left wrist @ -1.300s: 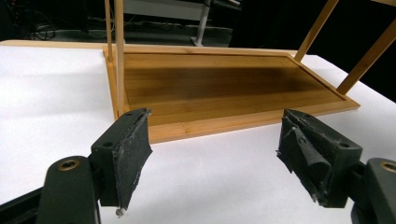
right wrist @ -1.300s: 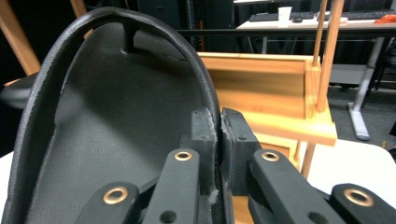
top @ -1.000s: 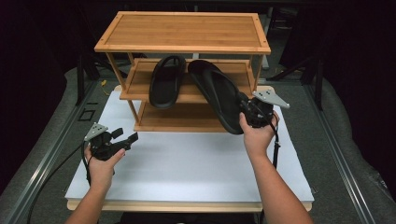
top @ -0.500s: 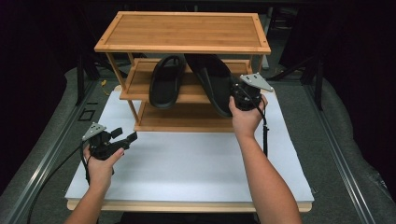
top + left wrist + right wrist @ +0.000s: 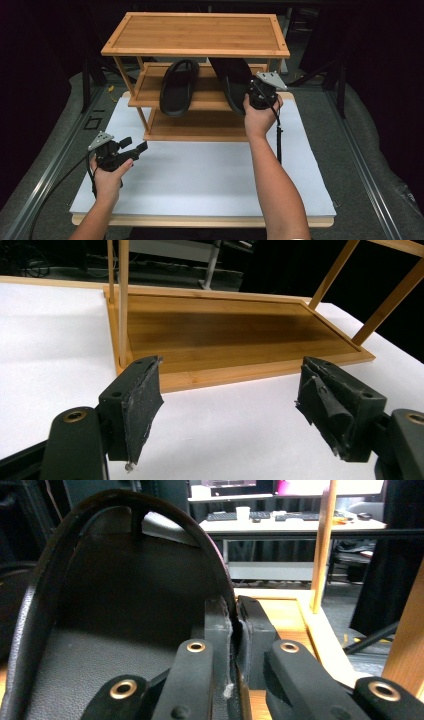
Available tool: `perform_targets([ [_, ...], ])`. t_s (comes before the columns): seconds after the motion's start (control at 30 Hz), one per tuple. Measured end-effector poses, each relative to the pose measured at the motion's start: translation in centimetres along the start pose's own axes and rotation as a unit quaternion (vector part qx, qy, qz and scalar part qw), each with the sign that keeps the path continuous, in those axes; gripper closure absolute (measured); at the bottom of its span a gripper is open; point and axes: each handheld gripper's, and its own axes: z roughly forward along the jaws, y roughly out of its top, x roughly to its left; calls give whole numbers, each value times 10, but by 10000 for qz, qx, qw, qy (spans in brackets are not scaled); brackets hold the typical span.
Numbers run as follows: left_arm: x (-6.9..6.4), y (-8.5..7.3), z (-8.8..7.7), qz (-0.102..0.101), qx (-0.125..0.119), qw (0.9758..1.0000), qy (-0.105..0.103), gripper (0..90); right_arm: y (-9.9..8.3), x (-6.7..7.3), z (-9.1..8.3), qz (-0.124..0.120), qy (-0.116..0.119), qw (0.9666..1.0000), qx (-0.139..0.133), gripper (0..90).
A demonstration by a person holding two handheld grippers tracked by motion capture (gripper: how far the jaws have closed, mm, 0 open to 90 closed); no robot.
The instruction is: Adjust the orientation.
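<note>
Right gripper (image 5: 251, 95) fingers pinch second sandal's (image 5: 235, 85) edge; slide it flat onto middle shelf (image 5: 202, 102), beside first sandal (image 5: 177, 87), then release. Left gripper (image 5: 131, 148) fingers wide, idle.

Office: desk (image 5: 280, 527) with keyboards (image 5: 227, 516)

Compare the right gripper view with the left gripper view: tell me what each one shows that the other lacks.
Right gripper view: the right gripper shut on the edge of a black sandal, with a desk and keyboard far behind. Left gripper view: the left gripper open above the white table cover, facing the bare bottom shelf. Both show the bamboo rack's posts.
</note>
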Motion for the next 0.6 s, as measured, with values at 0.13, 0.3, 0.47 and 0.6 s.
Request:
perform_targets([
  [0.13,0,0,0,-18,-10,10000,-19,250,0,4,6,-84,-96,9998,130,841],
  [0.3,0,1,0,0,-17,10000,-15,251,0,9,12,-119,-176,9994,260,839],
  [0.47,0,1,-1,-2,-29,10000,33,251,-4,11,16,-125,-146,9993,321,826],
  [0.6,0,1,0,-3,-26,10000,20,251,-6,11,14,2,-38,9995,303,802],
])
